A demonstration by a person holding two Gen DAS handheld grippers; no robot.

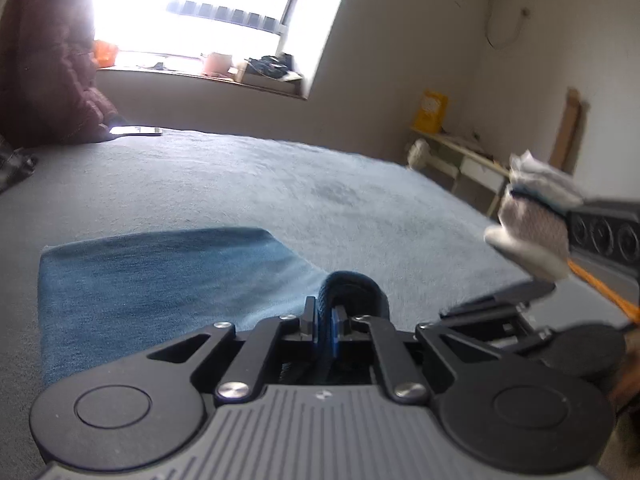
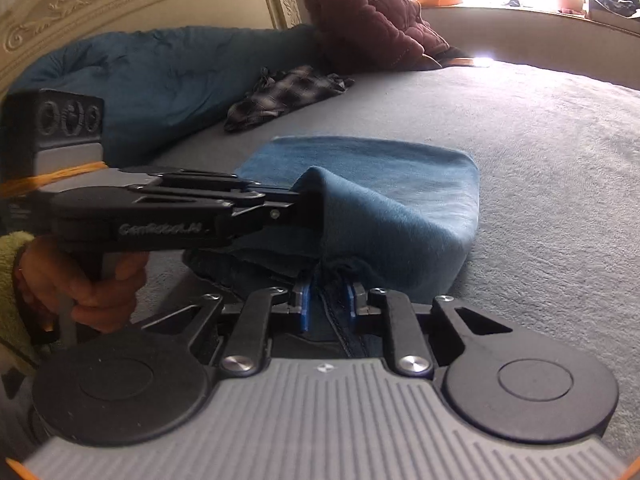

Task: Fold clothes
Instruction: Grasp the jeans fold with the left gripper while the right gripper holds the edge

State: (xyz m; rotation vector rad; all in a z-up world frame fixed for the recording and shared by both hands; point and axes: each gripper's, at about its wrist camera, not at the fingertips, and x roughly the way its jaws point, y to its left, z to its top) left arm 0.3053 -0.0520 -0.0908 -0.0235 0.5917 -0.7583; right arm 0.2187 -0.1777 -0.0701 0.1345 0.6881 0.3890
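Two grippers hold one blue garment (image 2: pixel 380 200), which lies partly folded on the grey bed (image 2: pixel 540 140). Its far part rests flat in a rough rectangle; its near edge is lifted off the bed and tents upward. The left gripper (image 1: pixel 324 322) has its fingers pressed together on a dark rolled hem of the garment, as its own view shows; in the right view it reaches in from the left, gripped by a hand (image 2: pixel 84 280) in a green sleeve. The right gripper (image 2: pixel 327 300) has a seamed edge of the cloth between its blue pads; the fingers look a little apart, so whether they bite or merely bracket the seam cannot be told. Judged from the raised edge, a fold is in hand: either the near edge is being carried over the flat part, or it has just been picked up for that. The next move calls for both grippers to travel together, level, so that the edge lands square. Farther back lie a plaid cloth (image 2: pixel 288 96) and a blue duvet (image 2: pixel 160 76), beside a person in a maroon jacket (image 2: pixel 360 12).
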